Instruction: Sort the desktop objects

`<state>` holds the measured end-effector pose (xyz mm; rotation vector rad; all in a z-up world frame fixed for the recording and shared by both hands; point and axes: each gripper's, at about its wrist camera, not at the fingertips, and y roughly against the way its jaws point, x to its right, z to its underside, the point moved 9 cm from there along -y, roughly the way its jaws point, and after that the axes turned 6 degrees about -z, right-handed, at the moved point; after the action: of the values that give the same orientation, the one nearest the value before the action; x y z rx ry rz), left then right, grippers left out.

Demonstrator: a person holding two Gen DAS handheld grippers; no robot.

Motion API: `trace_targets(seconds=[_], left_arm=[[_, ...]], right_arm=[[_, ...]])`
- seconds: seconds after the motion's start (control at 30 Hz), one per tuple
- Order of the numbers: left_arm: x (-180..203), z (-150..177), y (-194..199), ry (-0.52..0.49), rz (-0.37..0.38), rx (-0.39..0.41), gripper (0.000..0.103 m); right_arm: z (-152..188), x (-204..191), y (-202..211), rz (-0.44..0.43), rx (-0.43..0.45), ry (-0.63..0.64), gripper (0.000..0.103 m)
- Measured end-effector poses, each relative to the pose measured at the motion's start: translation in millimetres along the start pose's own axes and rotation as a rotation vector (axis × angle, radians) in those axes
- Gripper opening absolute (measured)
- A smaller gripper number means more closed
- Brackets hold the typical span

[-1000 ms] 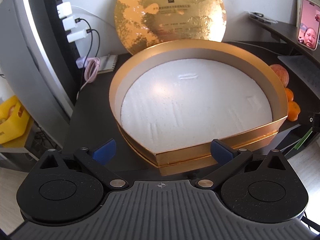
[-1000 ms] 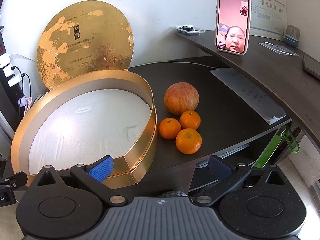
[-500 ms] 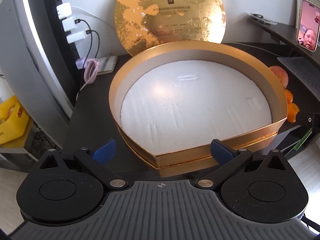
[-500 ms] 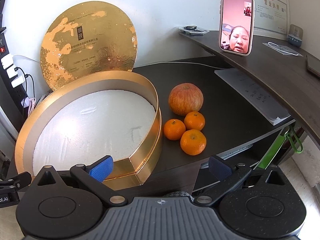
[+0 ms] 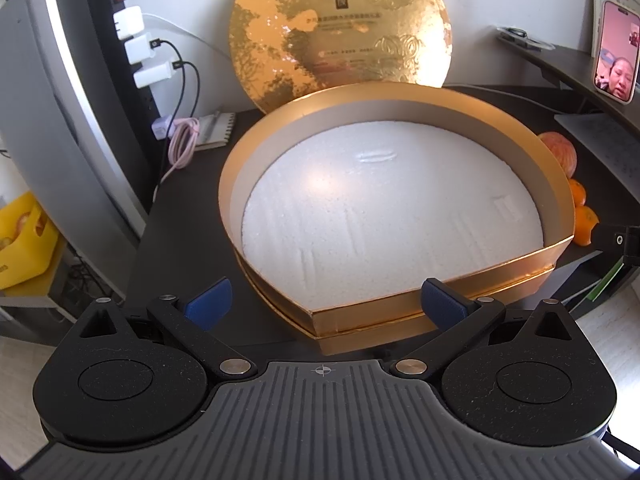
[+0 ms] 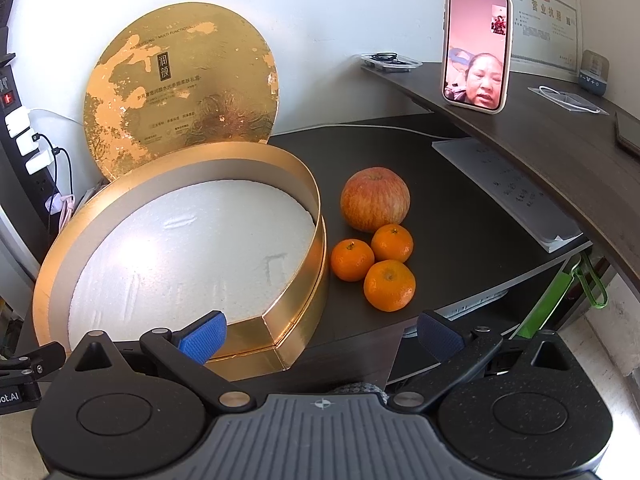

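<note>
Gold box point(image 5: 400, 92), lined with white foam point(image 5: 384, 208), sits straight ahead of the left gripper point(image 5: 326, 304), whose blue pads spread wide and hold nothing; the box's near corner lies between them.

From the right wrist, the right gripper point(image 6: 320, 334) is likewise wide and empty. An apple point(image 6: 375, 199) and three oranges point(image 6: 388, 285) sit ahead, slightly right, touching, beside the box's wall.

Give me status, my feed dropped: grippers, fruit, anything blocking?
Left gripper open, empty. Right gripper open, empty. Apple and three oranges on desk beside empty gold box. Nothing blocking.
</note>
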<state>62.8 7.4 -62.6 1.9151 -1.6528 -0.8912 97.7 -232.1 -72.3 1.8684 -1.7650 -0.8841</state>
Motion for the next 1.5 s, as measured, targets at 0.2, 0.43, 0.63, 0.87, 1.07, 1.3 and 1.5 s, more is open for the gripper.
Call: trace_targets(seconds=[0.2,0.43,0.63,0.87,1.07,1.3,1.5], left_arm=[[0,-1,0,-0.001,0.000,0.000,0.103],[0,-2,0,0.000,0.001,-0.003,0.103],[1,-2,1,-0.002,0.003,-0.004,0.103],[0,-2,-1,-0.001,0.003,-0.009,0.103],[1,-2,-2,-0.002,0.005,-0.013,0.103],[7,-1,-4,-0.005,0.026,-0.027,0.103],[17,-5,-2,-0.037,0.031,-0.009,0.103]], right_arm=[[-2,1,0,0.001,0.002,0.000,0.103],[0,0,0,0.003,0.000,-0.003,0.103],[2,-1,0,0.004,-0.002,-0.004,0.103],[3,0,0,0.006,-0.004,-0.005,0.103],[3,2,-1,0.005,-0.004,-0.013,0.103],[2,9,-2,-0.018,0.011,-0.044,0.103],[-3,24,-1,-0.056,0.060,-0.092,0.103]])
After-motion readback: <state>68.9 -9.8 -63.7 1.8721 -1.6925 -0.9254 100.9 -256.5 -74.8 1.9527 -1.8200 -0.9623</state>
